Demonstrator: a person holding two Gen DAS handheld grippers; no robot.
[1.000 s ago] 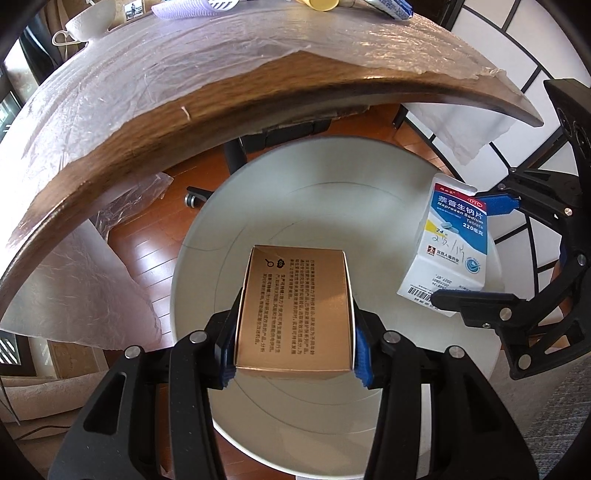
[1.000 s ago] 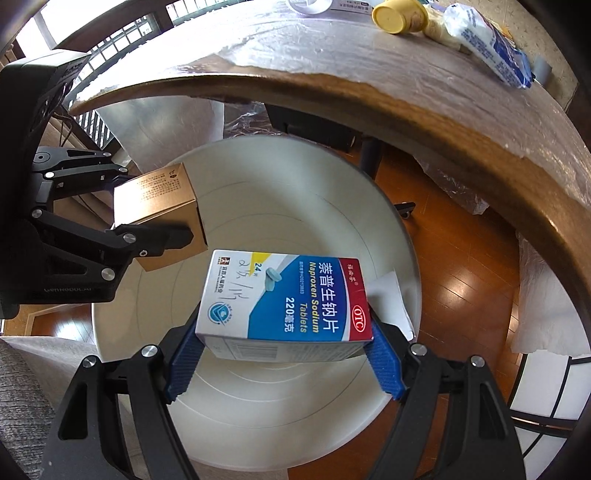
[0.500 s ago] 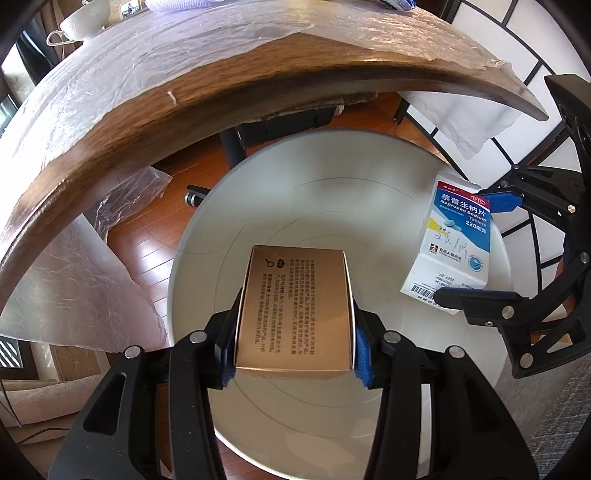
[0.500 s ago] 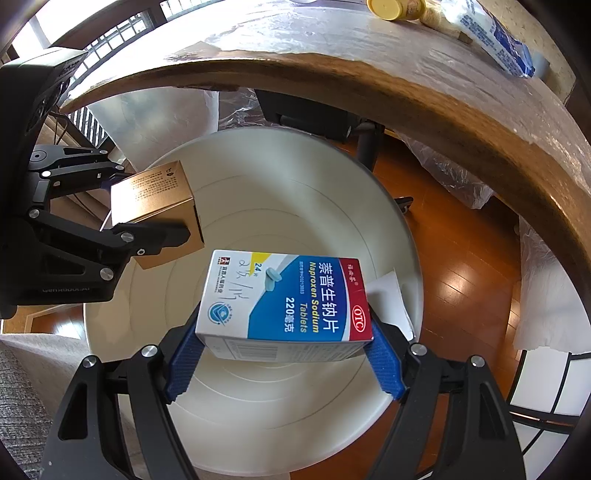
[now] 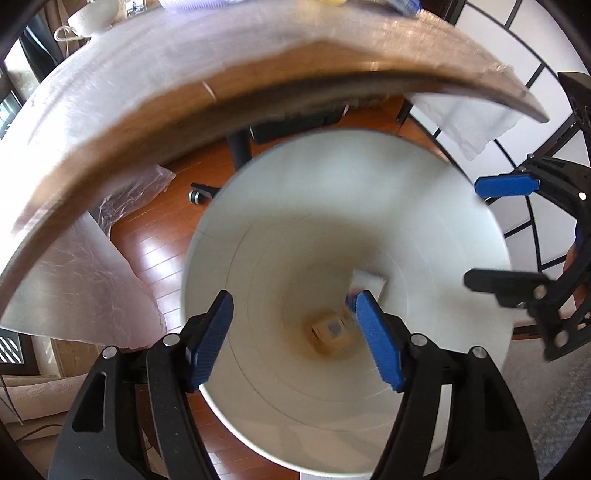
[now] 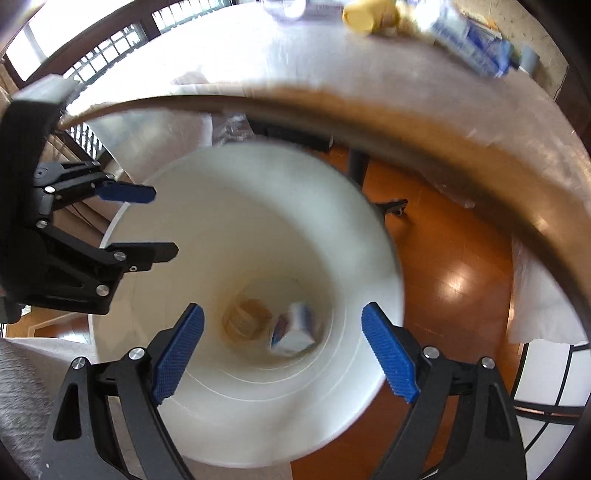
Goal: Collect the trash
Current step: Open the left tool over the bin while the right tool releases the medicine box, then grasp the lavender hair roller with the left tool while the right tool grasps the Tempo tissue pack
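Note:
A white round trash bin [image 5: 436, 206] stands on the floor below the table edge; it also shows in the right wrist view [image 6: 236, 177]. The gold box [image 5: 330, 329] [image 6: 246, 318] and the white-and-blue medicine box [image 5: 366, 281] [image 6: 294, 328] lie at the bin's bottom. My left gripper [image 5: 295, 334] is open and empty above the bin, and shows from the side in the right wrist view [image 6: 151, 221]. My right gripper [image 6: 283, 345] is open and empty above the bin, and shows at right in the left wrist view [image 5: 495, 229].
A wooden table [image 5: 155, 110] covered in plastic film curves above the bin. A yellow item [image 6: 360, 16] and a blue-white packet [image 6: 472, 40] lie on it. A white bowl [image 5: 88, 14] sits at its far left. An office chair base [image 5: 236, 147] stands on the wooden floor.
Both grippers have opened. The gold box and the medicine box have dropped from them to the bottom of the bin.

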